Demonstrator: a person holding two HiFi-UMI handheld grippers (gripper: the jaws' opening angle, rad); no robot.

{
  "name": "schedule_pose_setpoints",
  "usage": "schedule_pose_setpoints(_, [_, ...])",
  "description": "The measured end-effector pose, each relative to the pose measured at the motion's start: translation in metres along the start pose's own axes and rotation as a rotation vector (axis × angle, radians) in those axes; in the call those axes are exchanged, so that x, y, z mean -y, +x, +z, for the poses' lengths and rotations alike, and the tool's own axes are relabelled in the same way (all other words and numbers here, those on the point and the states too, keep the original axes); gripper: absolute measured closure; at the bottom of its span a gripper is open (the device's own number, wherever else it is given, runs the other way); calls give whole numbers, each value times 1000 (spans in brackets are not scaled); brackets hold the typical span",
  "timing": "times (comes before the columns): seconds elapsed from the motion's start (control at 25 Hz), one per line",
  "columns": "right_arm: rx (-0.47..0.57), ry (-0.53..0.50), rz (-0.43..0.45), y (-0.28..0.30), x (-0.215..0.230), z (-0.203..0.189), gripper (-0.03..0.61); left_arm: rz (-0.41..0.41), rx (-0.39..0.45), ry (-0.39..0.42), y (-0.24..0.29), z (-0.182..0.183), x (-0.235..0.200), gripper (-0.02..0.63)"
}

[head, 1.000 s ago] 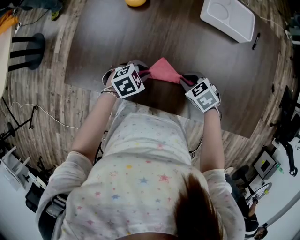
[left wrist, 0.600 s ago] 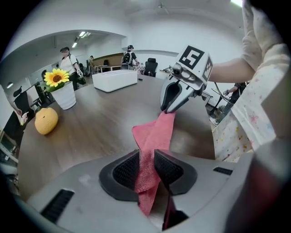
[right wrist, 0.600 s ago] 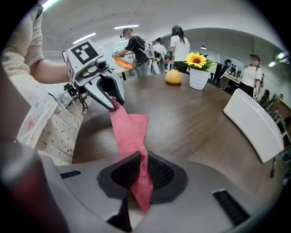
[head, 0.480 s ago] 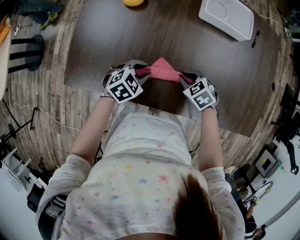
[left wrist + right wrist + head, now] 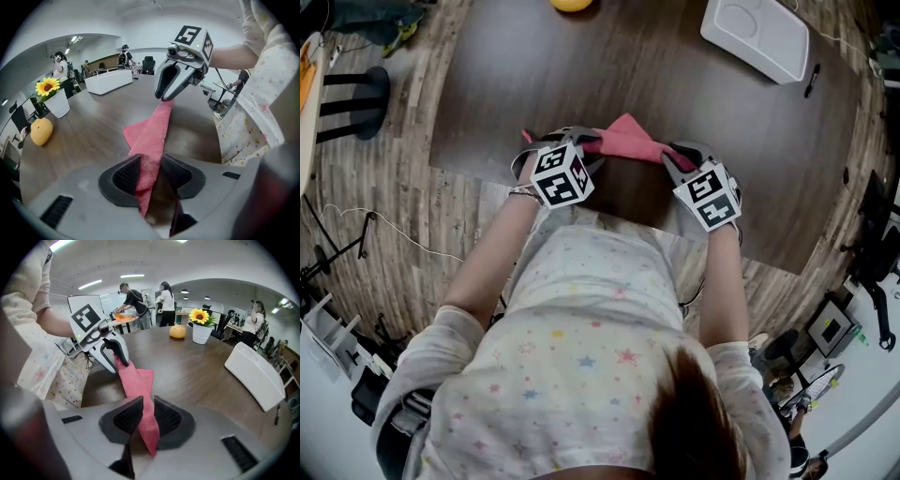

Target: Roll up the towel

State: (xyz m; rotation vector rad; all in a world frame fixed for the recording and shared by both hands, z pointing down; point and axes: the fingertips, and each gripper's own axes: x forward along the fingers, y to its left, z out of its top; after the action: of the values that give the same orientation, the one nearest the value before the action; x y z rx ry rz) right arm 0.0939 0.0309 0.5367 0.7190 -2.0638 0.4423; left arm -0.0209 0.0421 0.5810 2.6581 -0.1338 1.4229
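Note:
A pink towel [image 5: 628,141] hangs stretched between my two grippers just above the dark table [image 5: 516,75]. My left gripper [image 5: 581,142] has the towel's end between its jaws. Those jaws have just been opening: in the left gripper view [image 5: 151,173] the towel [image 5: 154,131] rests against one pad and a gap shows at the other. My right gripper [image 5: 675,155] is shut on the other end. In the right gripper view [image 5: 146,416] both pads pinch the towel [image 5: 138,383]. Each gripper shows in the other's view, the right gripper [image 5: 164,96] and the left gripper [image 5: 117,357].
A white tray [image 5: 757,37] lies at the table's far right with a black pen [image 5: 811,82] beside it. An orange fruit [image 5: 570,4] sits at the far edge, near a sunflower pot [image 5: 201,329]. The table's near edge runs under my hands. People stand in the background.
My left gripper has shifted slightly right and nearer to the person. A pink tip of the towel now shows at its left side. The right gripper has hardly moved.

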Motion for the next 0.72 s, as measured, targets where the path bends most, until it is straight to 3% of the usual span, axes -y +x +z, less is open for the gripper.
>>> schedule_pose_setpoints(0.24, [-31,-62,38,5,-24,-12,463,10,-10,21,1,-1,0,482])
schedule_pose_setpoints(0.6, [-102,-149,-16,25,-19,-30,492,42,-26,52,4,-3,-5,483])
schedule_pose_setpoints(0.72, [-108,-152,-7,25,-20,-29,510,37,-28,55,2,-4,-6,515])
